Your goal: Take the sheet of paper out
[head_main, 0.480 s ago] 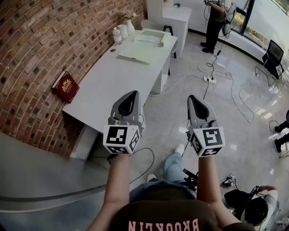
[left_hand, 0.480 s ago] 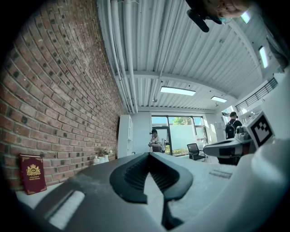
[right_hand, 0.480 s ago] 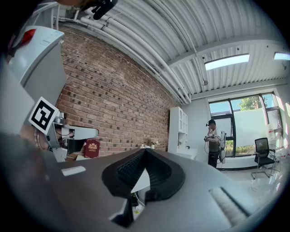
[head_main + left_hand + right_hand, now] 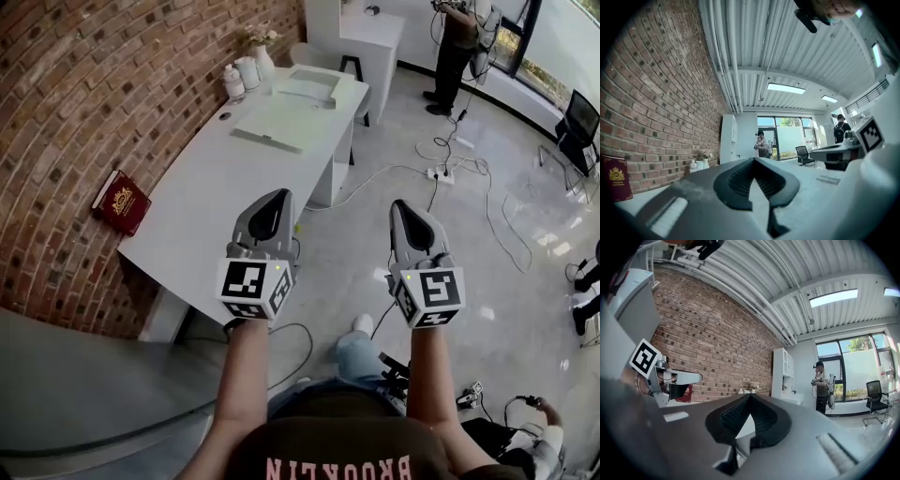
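A pale flat sheet or folder (image 4: 279, 119) lies on the far part of the white table (image 4: 216, 187), with a shallow tray (image 4: 314, 82) just beyond it. My left gripper (image 4: 272, 199) is held level in the air off the table's near right corner, jaws shut and empty. The right gripper (image 4: 406, 206) hangs beside it over the floor, also shut with nothing in it. In the left gripper view the dark pads (image 4: 740, 180) meet at the tip; the right gripper view shows its pads (image 4: 761, 420) closed the same way. Both are far from the sheet.
A red book (image 4: 120, 202) leans at the brick wall on the table's left edge. Bottles and a vase (image 4: 246, 67) stand at the far end. Cables and a power strip (image 4: 439, 172) lie on the floor. A person (image 4: 459, 47) stands near a white cabinet (image 4: 370, 37).
In the head view the table and red book have slid a little lower and to the left. Both grippers keep their place in the view and stay shut.
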`<state>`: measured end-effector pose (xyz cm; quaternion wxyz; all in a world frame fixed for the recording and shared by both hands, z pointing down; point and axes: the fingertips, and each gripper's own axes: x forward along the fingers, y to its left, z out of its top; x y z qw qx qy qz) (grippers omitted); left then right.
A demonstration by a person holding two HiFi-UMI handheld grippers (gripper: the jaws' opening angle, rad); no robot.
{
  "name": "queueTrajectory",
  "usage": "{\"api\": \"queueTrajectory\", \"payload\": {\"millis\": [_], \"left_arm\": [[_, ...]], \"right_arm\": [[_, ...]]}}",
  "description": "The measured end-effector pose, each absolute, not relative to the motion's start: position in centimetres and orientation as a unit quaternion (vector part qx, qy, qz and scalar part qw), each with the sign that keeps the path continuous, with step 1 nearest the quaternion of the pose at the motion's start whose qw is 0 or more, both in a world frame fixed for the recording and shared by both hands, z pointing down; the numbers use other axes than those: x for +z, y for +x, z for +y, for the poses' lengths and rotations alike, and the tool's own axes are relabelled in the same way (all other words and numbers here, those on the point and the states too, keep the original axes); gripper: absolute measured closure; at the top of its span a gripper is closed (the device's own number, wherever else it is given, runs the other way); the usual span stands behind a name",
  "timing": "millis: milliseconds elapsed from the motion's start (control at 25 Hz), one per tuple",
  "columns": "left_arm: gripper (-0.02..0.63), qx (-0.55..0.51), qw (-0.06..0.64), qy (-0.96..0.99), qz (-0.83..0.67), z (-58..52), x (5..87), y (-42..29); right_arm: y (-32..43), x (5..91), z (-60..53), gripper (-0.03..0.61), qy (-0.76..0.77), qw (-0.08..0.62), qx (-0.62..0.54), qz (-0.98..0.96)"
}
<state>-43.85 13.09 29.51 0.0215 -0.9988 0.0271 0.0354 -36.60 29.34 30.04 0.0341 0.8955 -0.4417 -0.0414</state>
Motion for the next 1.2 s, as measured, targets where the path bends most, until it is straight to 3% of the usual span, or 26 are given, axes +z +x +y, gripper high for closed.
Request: {"api": "queueTrajectory", "payload": {"millis": [520,1200], "left_arm": [[0.615,0.033,0.027,-0.998,0.040,15.1,28.2,-25.1],[0.615,0.005,0.012,-0.998,0.066,10.8,31.4,-13.0]], "right_arm": [[-18.6,28.6,30.1,0.577,0.875,0.037,-0.042,-0.481],[-6.3,30.5,26.9,0.577,0.866,0.039,-0.034,-0.497]]}}
